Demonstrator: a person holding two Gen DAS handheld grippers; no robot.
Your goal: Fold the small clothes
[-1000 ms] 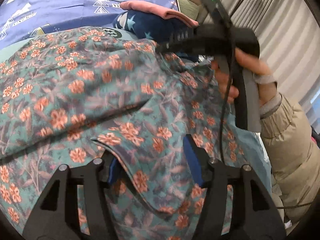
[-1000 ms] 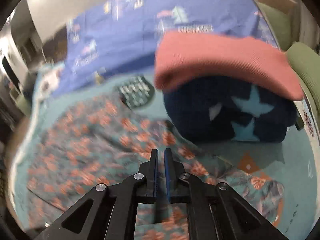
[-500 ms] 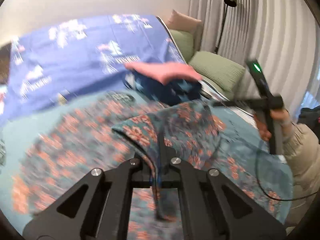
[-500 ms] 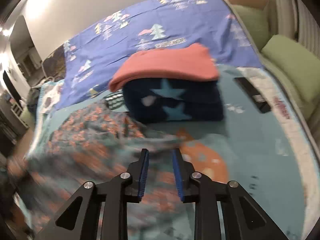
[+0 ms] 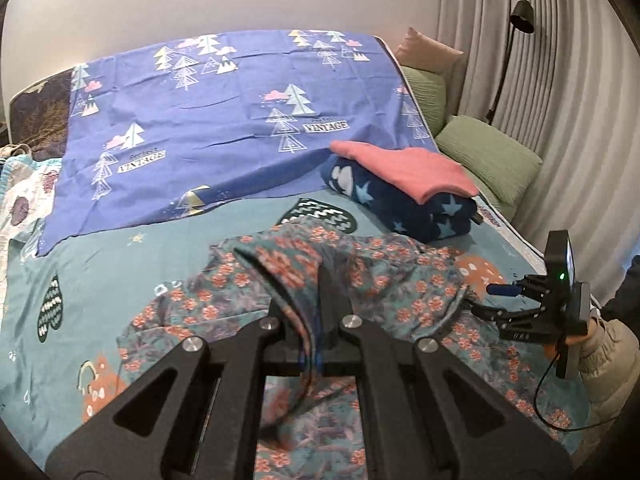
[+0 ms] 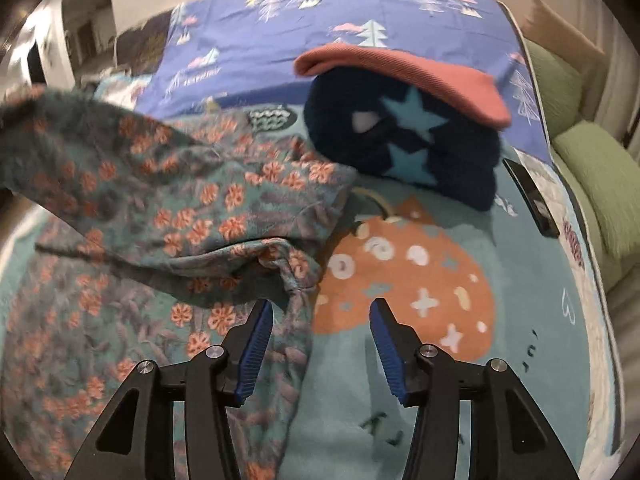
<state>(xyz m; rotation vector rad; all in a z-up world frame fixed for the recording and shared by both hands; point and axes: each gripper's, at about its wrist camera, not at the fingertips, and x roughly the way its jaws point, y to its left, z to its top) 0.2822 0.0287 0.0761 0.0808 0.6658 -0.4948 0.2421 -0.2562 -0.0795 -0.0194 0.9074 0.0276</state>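
On the left of the bed, the left tool [image 5: 310, 320] is clamped tight on a fold of the teal cotton garment printed with orange flowers [image 5: 288, 276]. It lifts that fold clear of the teal patterned bedsheet [image 5: 132, 256], so the cloth peaks at the pinch and drapes down on both sides. The likely reason is to carry this edge across the rest of the garment and make a fold. The garment itself lies near the front of the bed, rumpled and only partly spread, with loose ridges and a bunched seam. The fabric looks thin and limp, and will sag wherever it is not held.

Moving right, the right tool [image 6: 320, 320] has just been opening and stands with its blue-padded jaws apart. The garment's gathered edge [image 6: 296, 280] reaches in beside the left jaw, but the pads do not press on it. My guess is that it is lining up for a fresh hold on that edge, so both hands can pull the cloth flat.

Further right and behind sits a stack of finished pieces, a folded pink knit top [image 5: 404, 168] on a folded navy fleece with pale stars [image 5: 408, 208], touching each other and just beyond the garment. Green cushions [image 5: 488, 156] line the far right side.
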